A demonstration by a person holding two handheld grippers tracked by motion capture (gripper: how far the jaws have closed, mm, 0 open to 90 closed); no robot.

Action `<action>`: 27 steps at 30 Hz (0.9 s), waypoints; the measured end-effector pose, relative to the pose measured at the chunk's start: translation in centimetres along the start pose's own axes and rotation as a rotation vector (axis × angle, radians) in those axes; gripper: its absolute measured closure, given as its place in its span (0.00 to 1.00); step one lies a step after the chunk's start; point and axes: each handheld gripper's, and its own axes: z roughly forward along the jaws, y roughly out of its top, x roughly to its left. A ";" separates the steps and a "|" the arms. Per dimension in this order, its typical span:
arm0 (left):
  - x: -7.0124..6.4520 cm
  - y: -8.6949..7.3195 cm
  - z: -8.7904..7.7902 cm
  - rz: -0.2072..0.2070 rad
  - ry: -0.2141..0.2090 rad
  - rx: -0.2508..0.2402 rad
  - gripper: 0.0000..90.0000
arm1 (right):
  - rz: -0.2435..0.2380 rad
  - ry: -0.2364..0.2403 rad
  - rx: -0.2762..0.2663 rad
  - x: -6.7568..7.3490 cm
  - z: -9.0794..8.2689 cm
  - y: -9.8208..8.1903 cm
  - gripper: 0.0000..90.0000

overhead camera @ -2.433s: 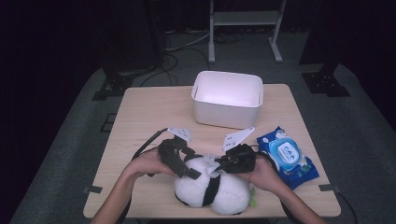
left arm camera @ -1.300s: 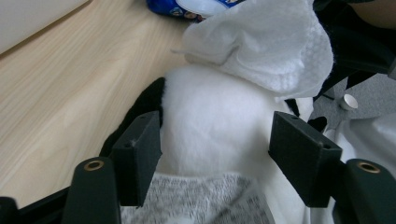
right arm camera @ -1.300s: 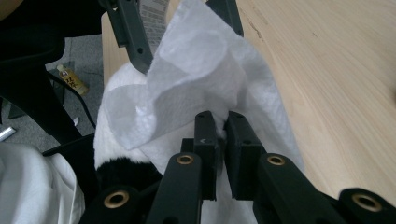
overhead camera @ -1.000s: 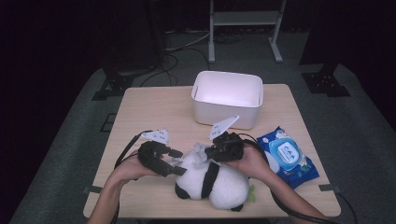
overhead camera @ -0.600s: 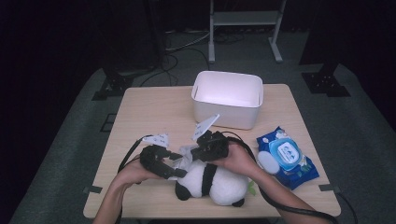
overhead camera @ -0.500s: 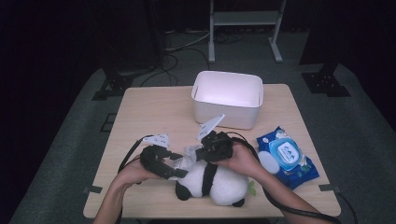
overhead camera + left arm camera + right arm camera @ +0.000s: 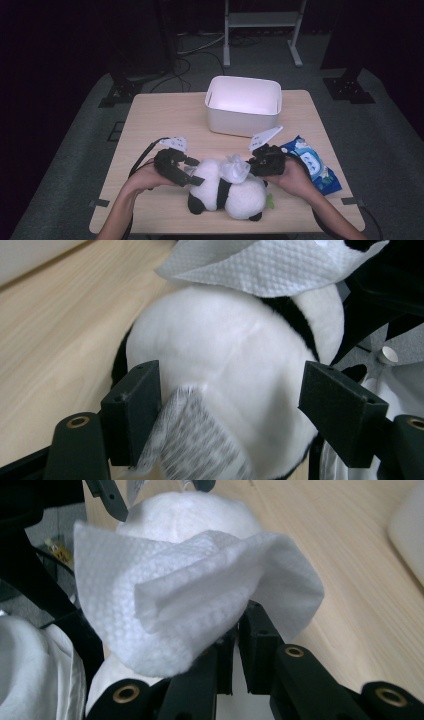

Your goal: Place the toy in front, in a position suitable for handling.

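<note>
- My right gripper (image 7: pixel 235 630) has its jaws clamped together on a wet wipe (image 7: pixel 190 600); the sheet is bunched and folded, with a fine dimpled weave, and it fans out above the jaw tips.
- The wipe lies directly over the panda plush (image 7: pixel 227 189), touching the white fur of its head end; the plush is just ahead of and below these jaws, so I judge the coming stroke runs along its upper surface.
- My left gripper (image 7: pixel 235 405) has its jaws apart, one on each side of the rounded white head; they have just been opening. A sewn-in fabric label (image 7: pixel 200 440) hangs by the left jaw; I cannot tell whether the pads press the fur.
- The plush lies on its side at the near edge of the tabletop (image 7: pixel 165 120), long axis across it from my left hand (image 7: pixel 145 175) to my right hand (image 7: pixel 295 175). Soft pile, black limbs and band, white body.
- Outward: a blue wipes pack (image 7: pixel 312 165) just beside my right hand; a white rectangular bin (image 7: pixel 244 105), smooth plastic, farther back.
</note>
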 end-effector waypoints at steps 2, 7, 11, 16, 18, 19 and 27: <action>0.1 0.8 0.2 0.006 -0.003 0.013 0.26 | 0.005 -0.013 -0.011 -0.2 -0.8 -0.5 0.93; 0.3 2.3 1.1 0.011 -0.008 0.020 0.26 | 0.000 -0.043 -0.008 -0.2 -2.4 -1.2 0.93; 0.1 2.9 1.6 0.030 -0.023 0.022 0.27 | -0.010 -0.039 -0.004 0.0 -2.7 -1.2 0.93; -0.2 2.6 1.3 0.035 -0.011 0.031 0.28 | -0.081 0.000 0.032 0.9 -0.9 -0.1 0.92; -0.1 2.4 1.0 0.028 -0.003 0.022 0.28 | -0.109 0.020 0.049 1.4 0.0 0.5 0.90; -0.1 2.2 0.8 0.029 -0.001 0.023 0.28 | -0.122 0.028 0.056 1.6 0.4 0.7 0.89; 0.2 1.1 0.0 0.028 0.009 0.025 0.28 | -0.130 0.083 0.076 2.4 2.9 2.5 0.66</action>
